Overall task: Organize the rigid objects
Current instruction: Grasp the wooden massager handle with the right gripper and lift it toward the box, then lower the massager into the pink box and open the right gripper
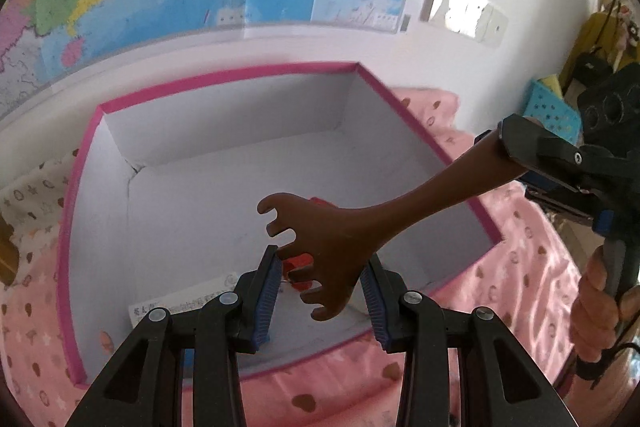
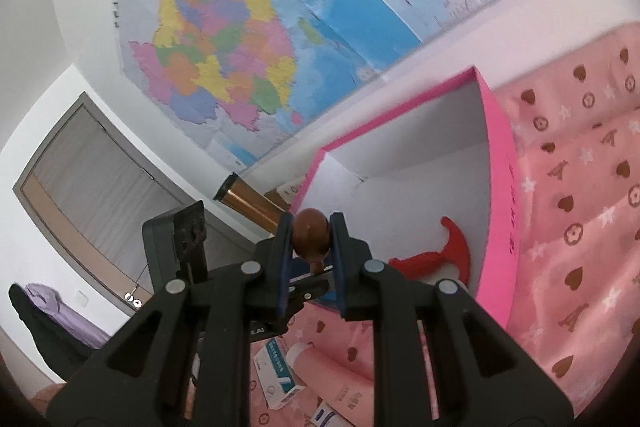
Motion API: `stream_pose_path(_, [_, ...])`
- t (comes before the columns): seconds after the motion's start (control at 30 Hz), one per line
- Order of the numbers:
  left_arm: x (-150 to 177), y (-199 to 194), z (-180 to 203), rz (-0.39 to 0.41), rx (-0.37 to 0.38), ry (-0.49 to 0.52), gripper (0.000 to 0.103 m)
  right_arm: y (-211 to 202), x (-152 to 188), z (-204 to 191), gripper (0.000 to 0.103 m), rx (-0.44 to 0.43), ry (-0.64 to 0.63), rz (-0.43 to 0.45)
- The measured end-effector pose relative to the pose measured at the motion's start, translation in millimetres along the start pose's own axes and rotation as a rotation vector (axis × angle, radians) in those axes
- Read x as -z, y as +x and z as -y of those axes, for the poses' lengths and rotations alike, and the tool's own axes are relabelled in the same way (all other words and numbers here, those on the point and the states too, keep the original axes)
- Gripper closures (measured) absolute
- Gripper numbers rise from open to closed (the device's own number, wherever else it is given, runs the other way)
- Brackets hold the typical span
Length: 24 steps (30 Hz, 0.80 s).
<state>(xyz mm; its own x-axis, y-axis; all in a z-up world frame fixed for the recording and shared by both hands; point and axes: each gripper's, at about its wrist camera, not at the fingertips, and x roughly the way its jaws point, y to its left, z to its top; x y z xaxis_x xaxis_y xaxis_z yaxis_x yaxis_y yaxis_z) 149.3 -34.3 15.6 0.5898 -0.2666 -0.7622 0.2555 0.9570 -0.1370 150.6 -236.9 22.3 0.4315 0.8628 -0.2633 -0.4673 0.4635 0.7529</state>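
Note:
A brown back scratcher [image 1: 352,227] with a clawed head hangs over the open pink-rimmed white box [image 1: 224,75]. My right gripper [image 1: 516,151] is shut on its handle; the rounded handle end [image 2: 311,229] shows between the fingers in the right wrist view. My left gripper [image 1: 322,291] is open, its blue pads on either side of the claw head, above the box. A red plastic object [image 2: 440,255] lies on the box floor, partly hidden behind the scratcher in the left wrist view [image 1: 300,261]. The box wall [image 2: 498,187] stands at the right.
The box sits on a pink patterned bedcover [image 1: 500,287]. A printed card [image 1: 188,301] lies inside the box. Small medicine boxes [image 2: 280,375] and a pink tube lie on the cover. A gold cylinder [image 2: 252,203] lies beside the box. A map [image 2: 240,47] covers the wall.

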Motion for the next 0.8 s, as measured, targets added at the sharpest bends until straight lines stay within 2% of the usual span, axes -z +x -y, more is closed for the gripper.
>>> stream_pose_path(0.07, [3.1,5.6,1.3,-0.005,-0.039,0.011,0.064,4.2,-0.4,5.8,0.081,0.065,-0.013,-0.009])
stream_pose_path(0.13, [6.1,7.6,2.7,-0.008,-0.057,0.022,0.064,7.0,-0.1,7.6,0.071,0.205,-0.054,-0.008])
stream_pose_path(0.17, [8.2,6.9,2.7,-0.007,-0.057,0.025,0.064,7.0,0.6,8.3,0.059,0.270,-0.072,-0.004])
stream_pose_path(0.23, [10.3,1.4,2.2,0.009,-0.061,0.031,0.064,3.9,2.9,8.3,0.055,0.339,-0.099,0.015])
stream_pose_path(0.33, [12.3,-9.6,2.7,0.031,-0.042,0.043,0.064,-4.3,6.9,8.1,0.055,0.366,-0.111,0.041])
stream_pose_path(0.6, [25.9,-39.5,7.4,0.102,0.004,0.069,0.062,-19.9,22.6,-3.7,0.055,0.365,-0.143,0.055])
stream_pose_path(0.8, [42.9,-63.7,10.5,0.149,0.030,0.083,0.056,-30.7,38.9,-14.3,0.055,0.350,-0.175,0.051])
